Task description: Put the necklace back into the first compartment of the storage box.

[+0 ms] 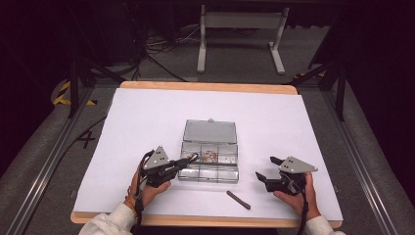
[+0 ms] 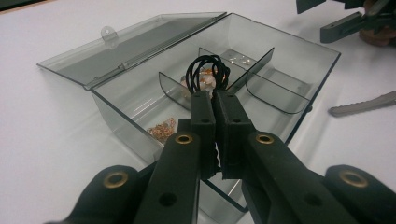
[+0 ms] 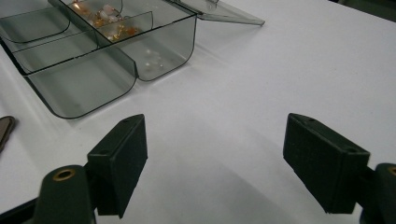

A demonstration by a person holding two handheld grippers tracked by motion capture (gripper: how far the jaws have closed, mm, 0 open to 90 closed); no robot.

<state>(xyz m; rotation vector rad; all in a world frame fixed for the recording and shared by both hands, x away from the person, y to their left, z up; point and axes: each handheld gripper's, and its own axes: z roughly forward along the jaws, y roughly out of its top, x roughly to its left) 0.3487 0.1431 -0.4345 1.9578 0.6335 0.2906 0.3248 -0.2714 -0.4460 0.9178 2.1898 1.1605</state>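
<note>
We counted two grippers, one clear plastic box, one coil of black cord and one flat grey strip on the white table top [image 1: 147,112].

The left gripper [image 1: 188,160] had its jaws pressed nearly together on the coil of black cord [image 2: 208,73], which stood out in loops just past the fingertips [image 2: 201,100]. In the left gripper view the coil hung at twelve o'clock from the jaws, above the middle of the compartment box [image 1: 209,159], and we could not tell whether it touched anything inside. In the high view the left gripper reached toward three o'clock, its tips over the box's left edge.

The right gripper [image 1: 266,168] stood wide open with nothing between its pads [image 3: 122,156]; bare white surface showed between them. It sat well apart from the box, at about three o'clock from it in the high view, pointing toward nine o'clock.

The box lay open with its lid [image 1: 210,130] folded flat at twelve o'clock. We made out six compartments in two rows of three. One held small copper-coloured rings [image 2: 161,129], one a mix of orange and pale beads [image 3: 100,16], and one a few tiny clear pieces [image 2: 238,58]; the near compartments in the right gripper view looked bare.

The grey strip [image 1: 238,199] lay on the table at about five o'clock from the box, between the two hands and touching neither.
</note>
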